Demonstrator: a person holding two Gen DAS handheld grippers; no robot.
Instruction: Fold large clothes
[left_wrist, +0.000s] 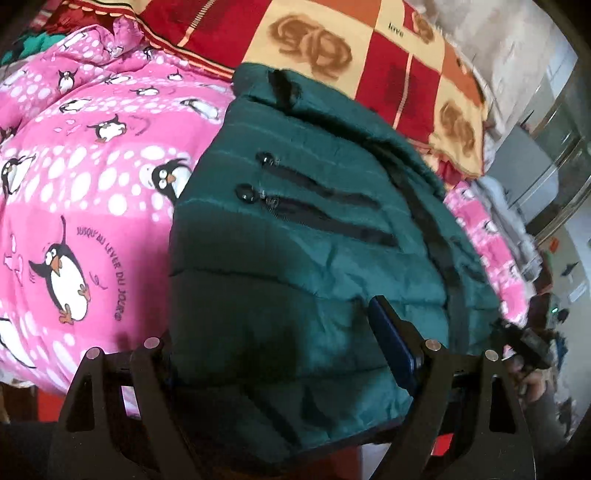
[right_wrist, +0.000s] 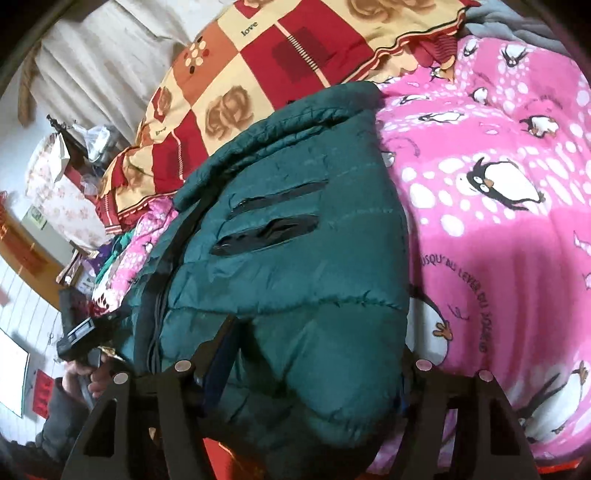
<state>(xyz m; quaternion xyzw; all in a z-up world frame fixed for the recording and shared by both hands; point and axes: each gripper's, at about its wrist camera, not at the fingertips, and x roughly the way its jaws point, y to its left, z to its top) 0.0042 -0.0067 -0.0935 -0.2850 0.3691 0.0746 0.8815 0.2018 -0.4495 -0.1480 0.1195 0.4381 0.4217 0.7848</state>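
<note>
A dark green quilted puffer jacket (left_wrist: 314, 229) lies on a bed, over a pink penguin-print duvet (left_wrist: 92, 192), with a red and cream checked blanket (left_wrist: 332, 55) beyond it. The jacket is already gathered into a narrow bundle, its two black zip pockets (left_wrist: 321, 206) facing up. Its near hem hangs toward me at the bed's edge.

My left gripper (left_wrist: 280, 354) has its jaws spread wide, with the hem's thick padding between them; I cannot tell if the pads press it. My right gripper (right_wrist: 314, 369) is the same: jaws wide, the hem's other side bulging between them, and any grip is unclear.

I judge this to be the start of the lengthwise fold. Next, both grippers must pinch the hem firmly, lift together, and carry it toward the collar (right_wrist: 325, 99), keeping the slippery bulk level.
</note>
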